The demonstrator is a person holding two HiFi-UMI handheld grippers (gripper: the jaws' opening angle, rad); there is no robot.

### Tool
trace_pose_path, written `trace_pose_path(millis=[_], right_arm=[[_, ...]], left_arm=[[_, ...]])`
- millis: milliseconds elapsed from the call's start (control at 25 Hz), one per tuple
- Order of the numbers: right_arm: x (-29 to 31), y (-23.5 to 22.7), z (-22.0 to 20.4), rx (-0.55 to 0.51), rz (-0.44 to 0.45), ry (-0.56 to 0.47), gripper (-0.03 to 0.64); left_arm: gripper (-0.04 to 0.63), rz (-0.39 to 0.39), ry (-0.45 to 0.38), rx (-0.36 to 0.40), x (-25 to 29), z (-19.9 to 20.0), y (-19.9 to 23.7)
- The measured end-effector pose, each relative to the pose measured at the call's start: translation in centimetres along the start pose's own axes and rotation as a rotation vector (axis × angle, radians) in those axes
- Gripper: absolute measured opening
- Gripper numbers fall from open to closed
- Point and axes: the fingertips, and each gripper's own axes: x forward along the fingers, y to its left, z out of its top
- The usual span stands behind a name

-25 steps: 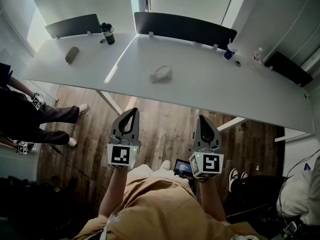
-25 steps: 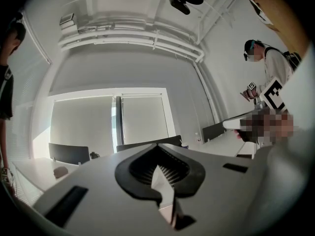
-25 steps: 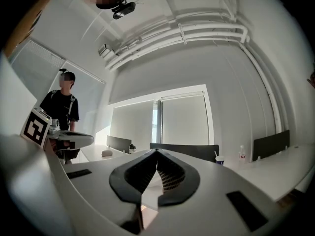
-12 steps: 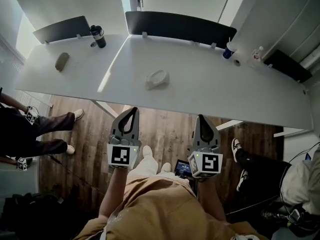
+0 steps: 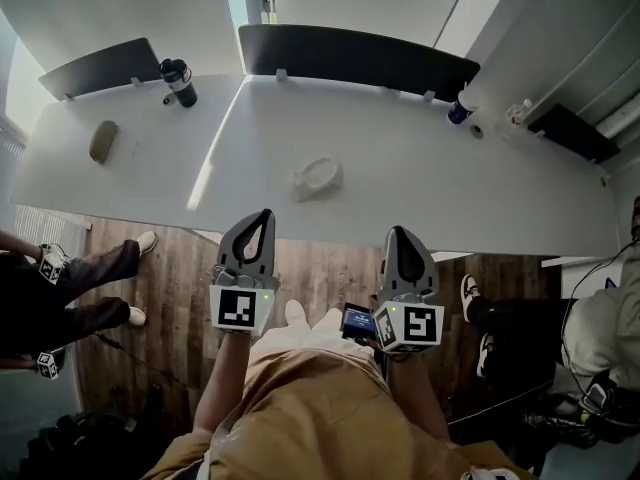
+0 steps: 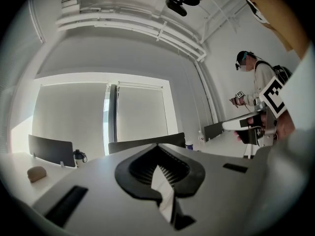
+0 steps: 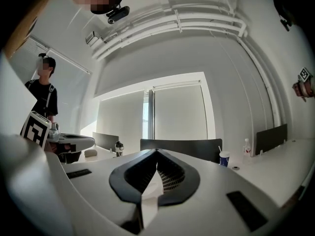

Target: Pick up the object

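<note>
White desk up front | pale object sits mid-desk, well apart from both tools | left gripper and right gripper clenched, both empty | tip imo: get closer and spread the jaws before reaching

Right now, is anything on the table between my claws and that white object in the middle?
Nothing visible does. The white object lies alone on the bare table, ahead of and between the left claw and right claw, both shut, near its front edge. The dark bottle and blue cup stand far back.
</note>
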Motion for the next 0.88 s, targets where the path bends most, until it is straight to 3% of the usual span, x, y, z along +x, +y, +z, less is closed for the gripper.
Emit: trace_pose_path(millis=[280,480,880], right_arm=[[4.5,-0.4,-1.4,0.035,0.012,0.019,0.009],[7.6,-2.7,-1.8,0.076,0.006,-0.008,0.009],[14.0,-4.7,-2.5,0.148,0.073,0.029,0.009]], left_arm=[[0.006,-0.02,0.066,-0.018,4.9,-3.0,2.0],[0.006,-0.028,0.057,-0.005,9.2,-3.0,2.5],[0.006,0.018,0.079,0.006,14.8,-3.0,4.5]])
